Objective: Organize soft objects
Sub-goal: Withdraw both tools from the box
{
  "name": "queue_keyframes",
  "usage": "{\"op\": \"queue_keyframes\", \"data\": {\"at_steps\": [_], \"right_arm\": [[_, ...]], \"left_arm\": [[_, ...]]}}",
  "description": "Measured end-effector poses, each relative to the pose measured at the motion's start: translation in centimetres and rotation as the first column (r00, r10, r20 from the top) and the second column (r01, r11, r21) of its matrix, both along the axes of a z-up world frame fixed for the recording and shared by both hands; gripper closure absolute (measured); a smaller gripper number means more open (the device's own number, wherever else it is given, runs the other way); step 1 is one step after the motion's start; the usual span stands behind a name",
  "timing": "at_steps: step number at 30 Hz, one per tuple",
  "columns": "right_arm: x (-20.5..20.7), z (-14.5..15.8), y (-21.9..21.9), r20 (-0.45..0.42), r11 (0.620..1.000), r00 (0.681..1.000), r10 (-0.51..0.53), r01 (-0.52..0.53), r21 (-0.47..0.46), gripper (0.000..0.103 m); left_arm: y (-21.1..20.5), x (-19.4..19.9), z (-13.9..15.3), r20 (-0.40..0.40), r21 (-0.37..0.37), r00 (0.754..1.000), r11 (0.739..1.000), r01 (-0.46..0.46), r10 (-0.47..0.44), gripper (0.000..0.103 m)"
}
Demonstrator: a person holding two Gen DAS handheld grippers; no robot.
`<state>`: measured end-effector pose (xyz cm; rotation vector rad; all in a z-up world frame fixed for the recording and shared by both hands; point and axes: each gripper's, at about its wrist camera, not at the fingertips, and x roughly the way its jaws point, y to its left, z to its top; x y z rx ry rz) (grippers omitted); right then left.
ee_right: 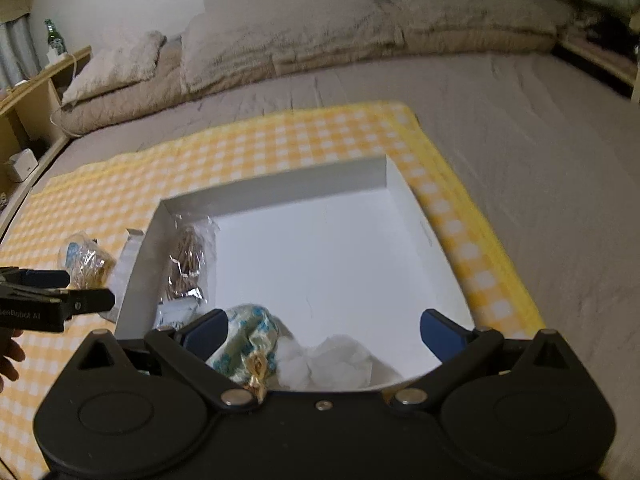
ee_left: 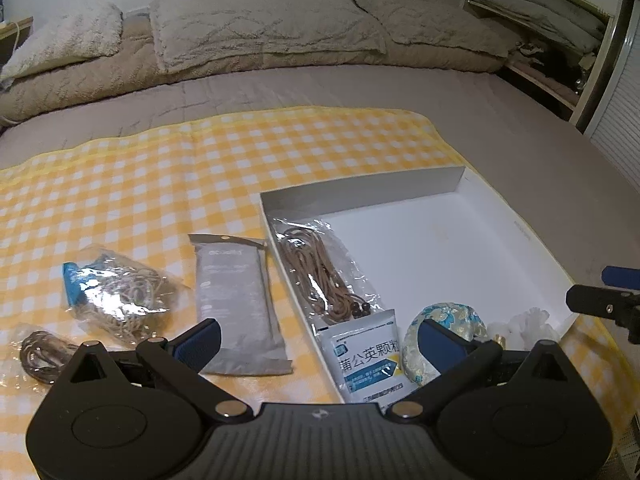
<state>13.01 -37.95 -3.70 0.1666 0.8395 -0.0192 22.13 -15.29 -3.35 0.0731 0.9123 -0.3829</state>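
A white shallow box (ee_left: 448,236) (ee_right: 320,252) sits on a yellow checked cloth (ee_left: 140,176). In it lie a clear bag of brown cord (ee_left: 316,268) (ee_right: 186,260), a white sachet with blue print (ee_left: 366,356), a floral pouch (ee_left: 444,328) (ee_right: 248,340) and white fluffy stuff (ee_left: 528,324) (ee_right: 324,360). Left of the box lie a grey packet (ee_left: 236,300), a bag of pale string (ee_left: 116,292) (ee_right: 86,260) and a bag of dark cord (ee_left: 40,356). My left gripper (ee_left: 320,344) is open and empty above the box's left wall. My right gripper (ee_right: 324,334) is open over the pouch and fluff.
The cloth lies on a grey bed (ee_right: 520,140) with pillows and folded quilts (ee_left: 260,28) at the far side. Shelves stand at the right (ee_left: 552,40) and a wooden unit with a green bottle at the left (ee_right: 52,40).
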Motion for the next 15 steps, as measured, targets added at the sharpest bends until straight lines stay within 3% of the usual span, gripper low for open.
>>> {"op": "queue_keyframes", "data": {"at_steps": [15], "right_arm": [[0.5, 2.1, 4.0, 0.094, 0.997, 0.993, 0.076, -0.075, -0.009, 0.000]], "left_arm": [[6.1, -1.0, 2.9, 0.060, -0.048, 0.993, 0.994, -0.101, 0.104, 0.000]]}}
